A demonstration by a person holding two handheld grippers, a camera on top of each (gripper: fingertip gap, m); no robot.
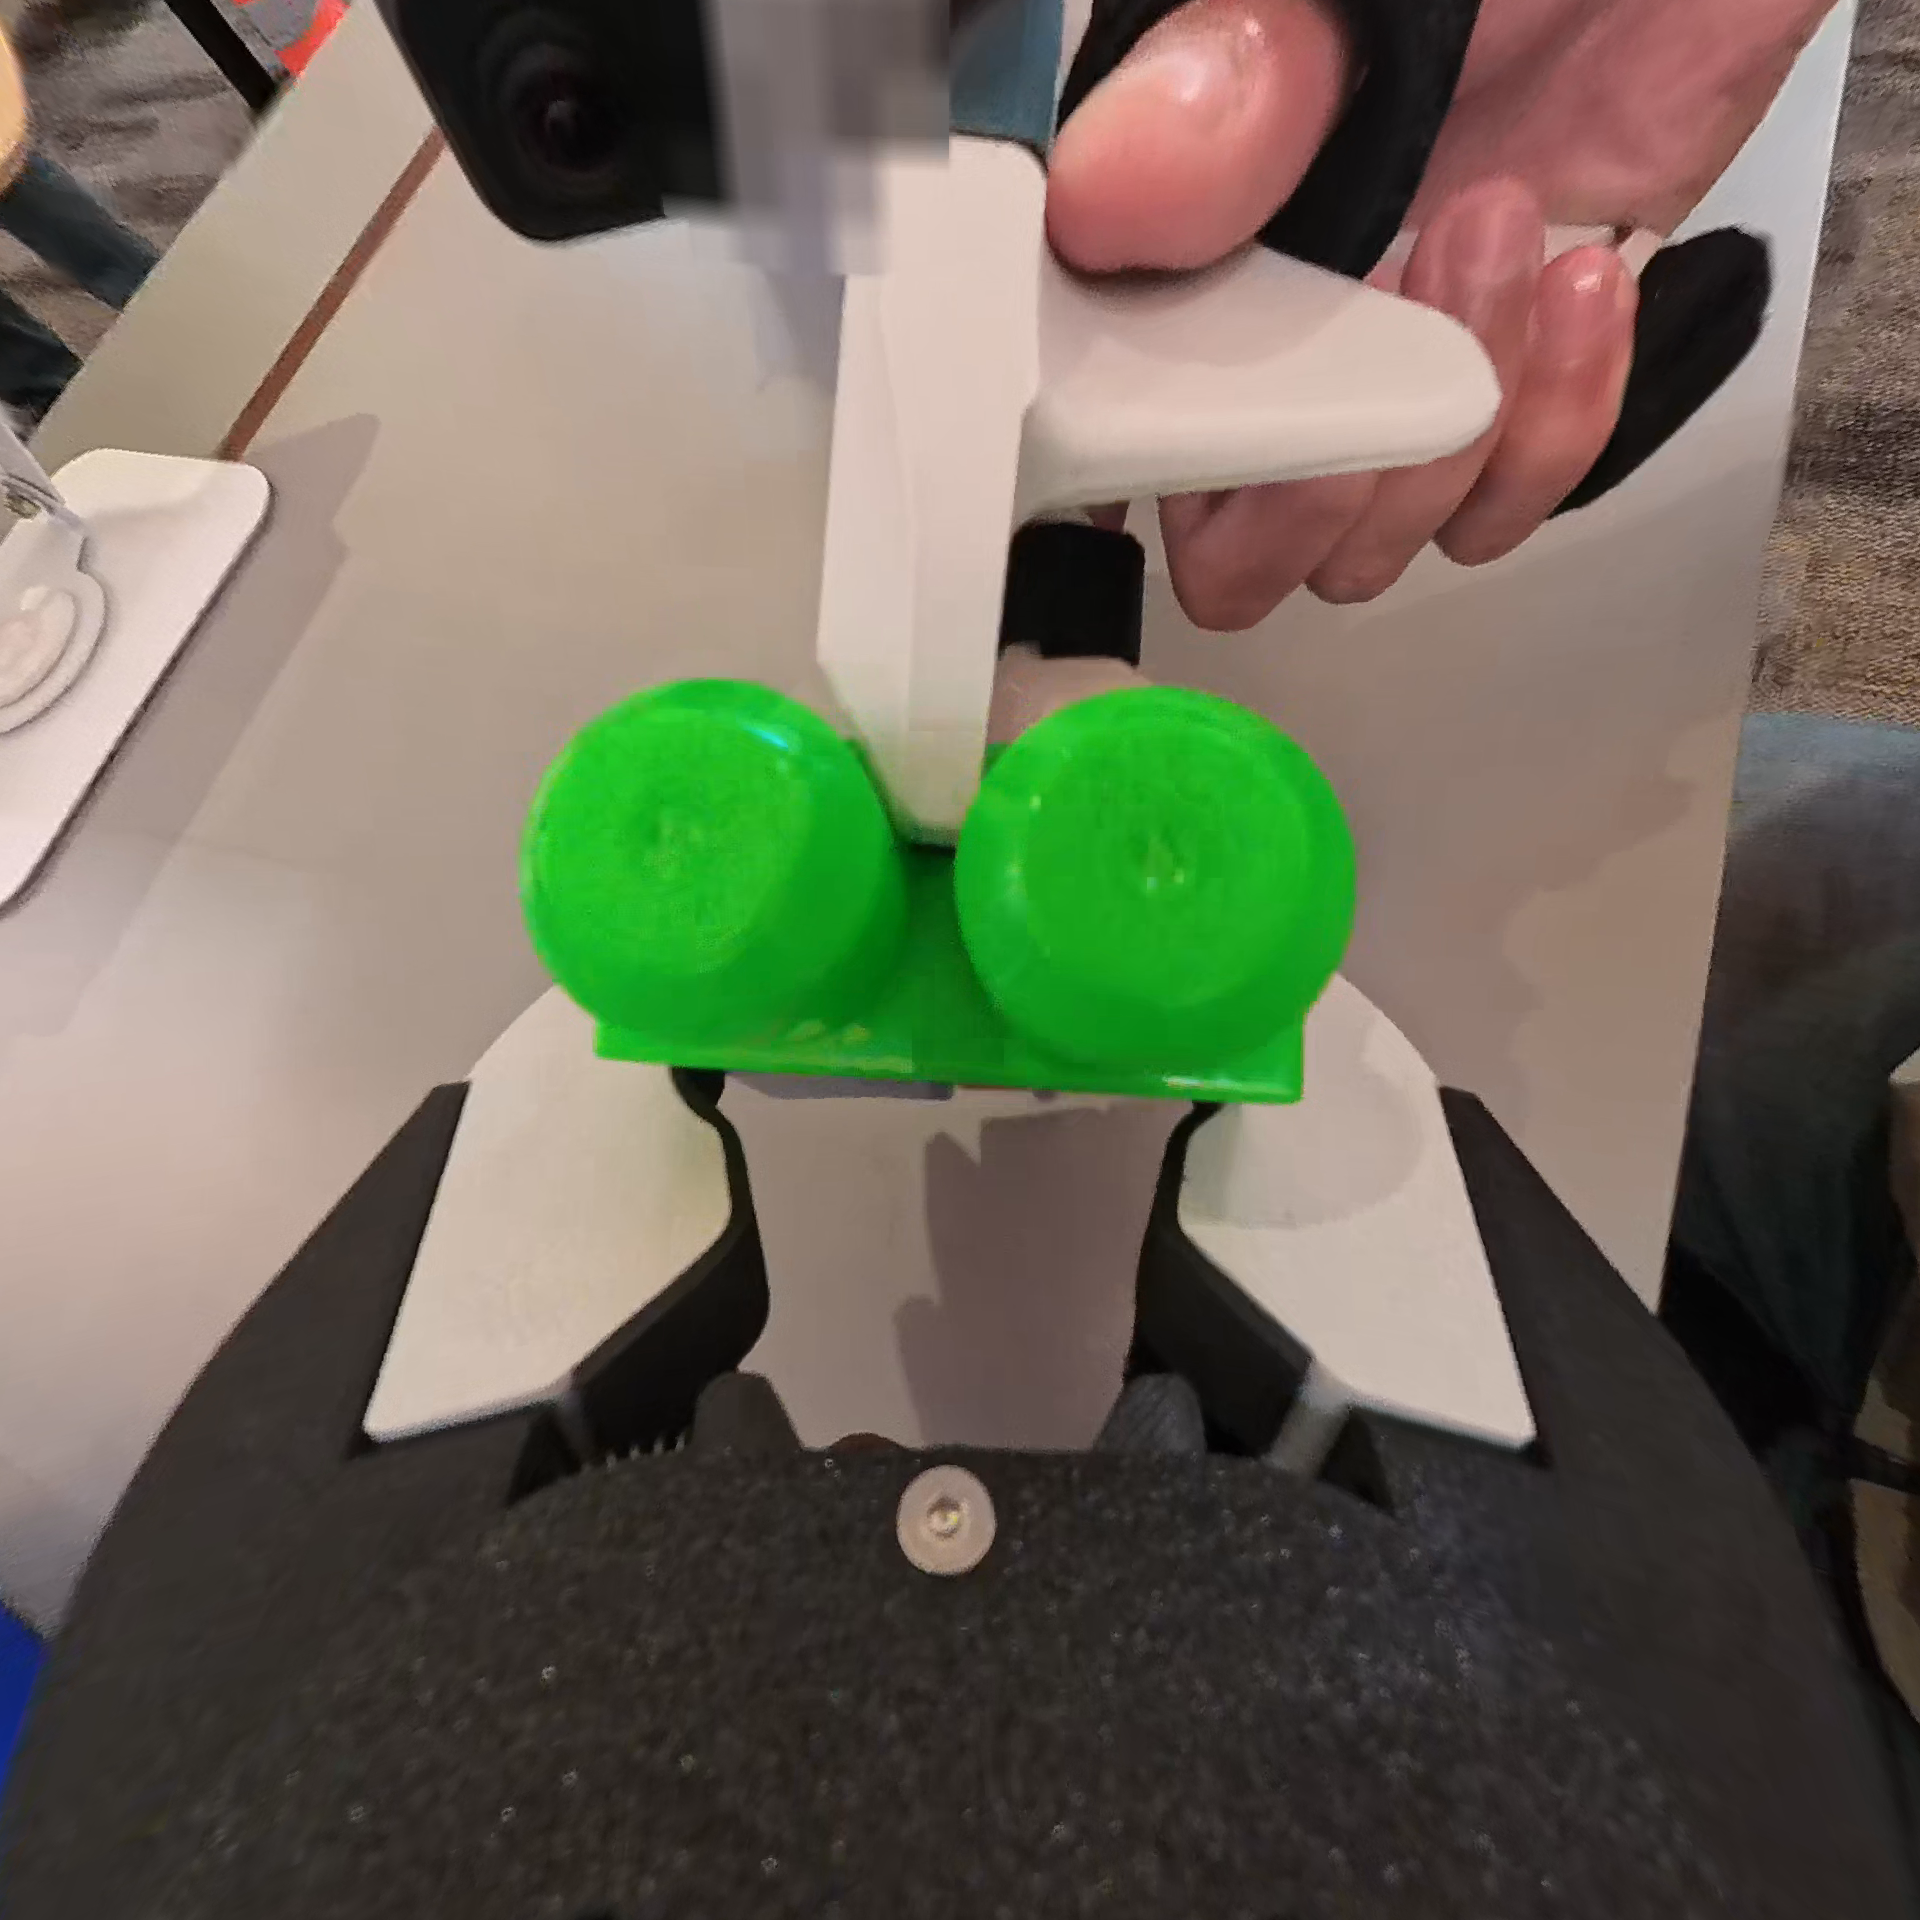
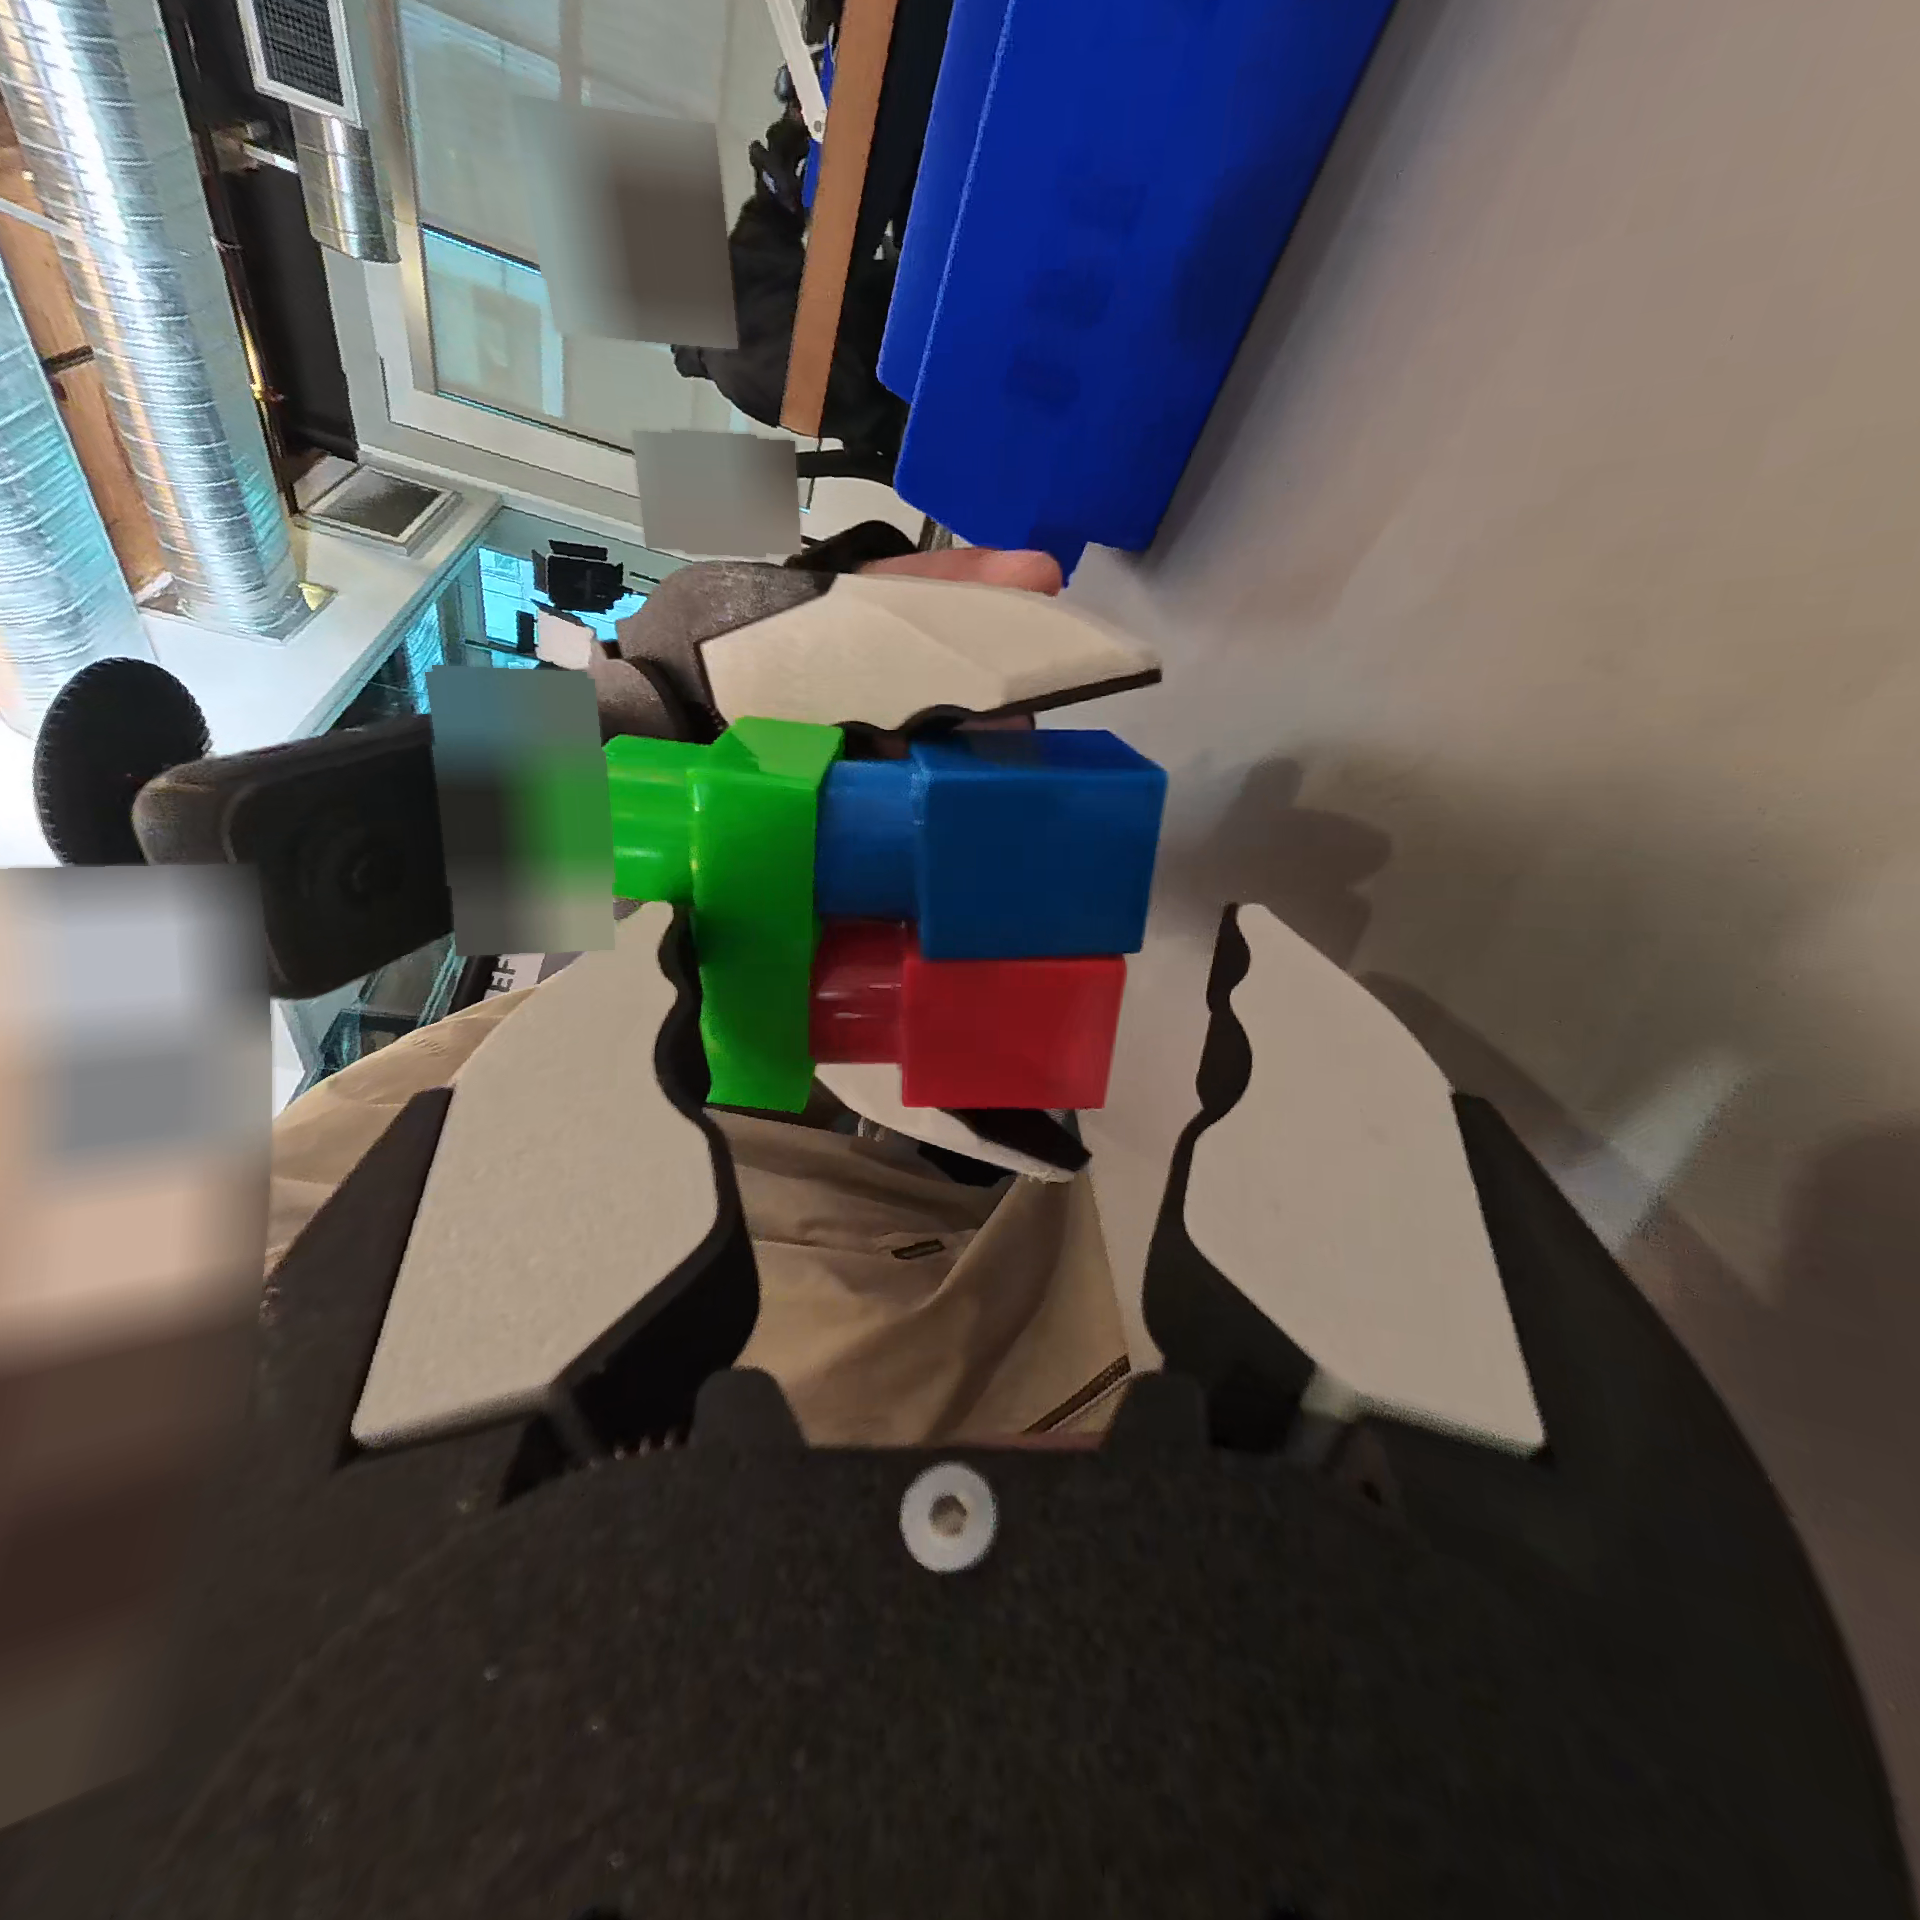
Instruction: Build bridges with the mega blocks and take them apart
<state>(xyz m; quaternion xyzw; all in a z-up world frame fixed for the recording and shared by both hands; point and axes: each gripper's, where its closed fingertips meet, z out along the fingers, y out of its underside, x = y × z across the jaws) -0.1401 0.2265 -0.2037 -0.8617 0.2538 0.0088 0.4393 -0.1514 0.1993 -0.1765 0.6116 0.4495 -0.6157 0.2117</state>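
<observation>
Green two-stud block (image 2: 753, 925) bridging blue block (image 2: 1029, 842) and red block (image 2: 1003, 1029), held aloft

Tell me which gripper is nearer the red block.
Left. The left gripper clamps the blue block and red block together, touching the red one. The right gripper is open around them, clear of the red one.

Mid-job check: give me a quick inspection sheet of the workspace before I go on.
Surface: white table.
Job's things: green block spanning a blue block and a red block; large blue object beyond them.
Clutter: white stand base at the table's left edge.
Grippers: left gripper shut on the blue and red pair; right gripper open, straddling the stack, one finger between the green studs.
Cables: nothing seen.
Surroundings: carpet, silver duct.
</observation>
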